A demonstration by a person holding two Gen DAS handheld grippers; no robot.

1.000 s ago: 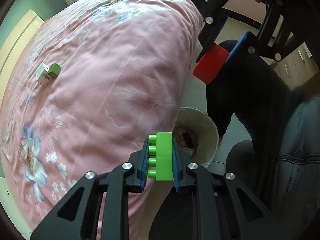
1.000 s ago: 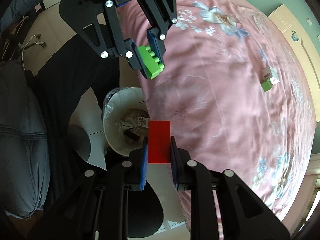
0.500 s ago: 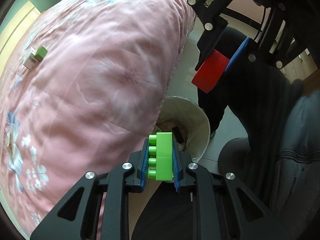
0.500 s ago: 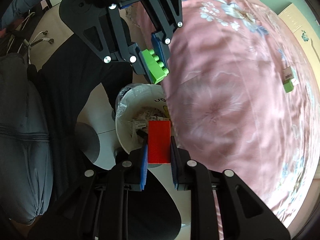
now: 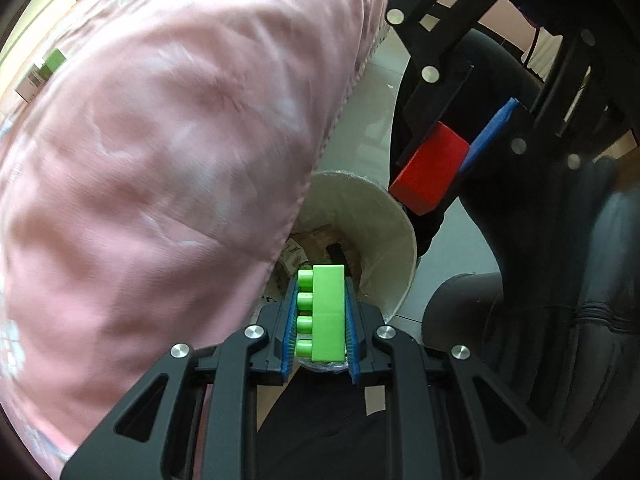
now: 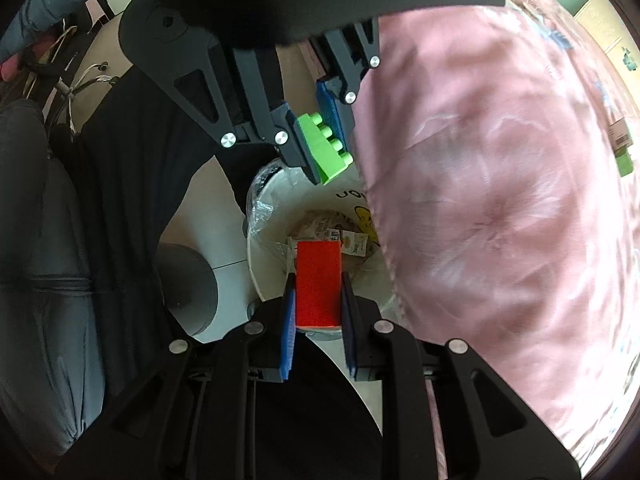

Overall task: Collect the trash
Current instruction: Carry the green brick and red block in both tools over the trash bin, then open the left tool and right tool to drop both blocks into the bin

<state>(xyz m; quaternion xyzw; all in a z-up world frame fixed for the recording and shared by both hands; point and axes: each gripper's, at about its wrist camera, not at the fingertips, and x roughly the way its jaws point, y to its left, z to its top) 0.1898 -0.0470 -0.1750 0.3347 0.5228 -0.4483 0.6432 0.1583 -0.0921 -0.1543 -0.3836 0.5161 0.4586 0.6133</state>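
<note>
Both tools have drifted off the pink bed (image 5: pixel 168 152) and we now hang over the white trash bin (image 6: pixel 320 216) on the floor beside it. Our left tool (image 5: pixel 319 314) is clamped on the green studded brick (image 5: pixel 322 312), our right tool (image 6: pixel 318 286) on the red block (image 6: pixel 318 282), each directly above the bin's opening, among paper scraps.

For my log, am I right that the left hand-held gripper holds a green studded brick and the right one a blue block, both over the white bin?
Not quite: the block in the right hand-held gripper is red, as the right wrist view shows. The left hand-held gripper does hold the green studded brick, and both are over the white bin.
</note>
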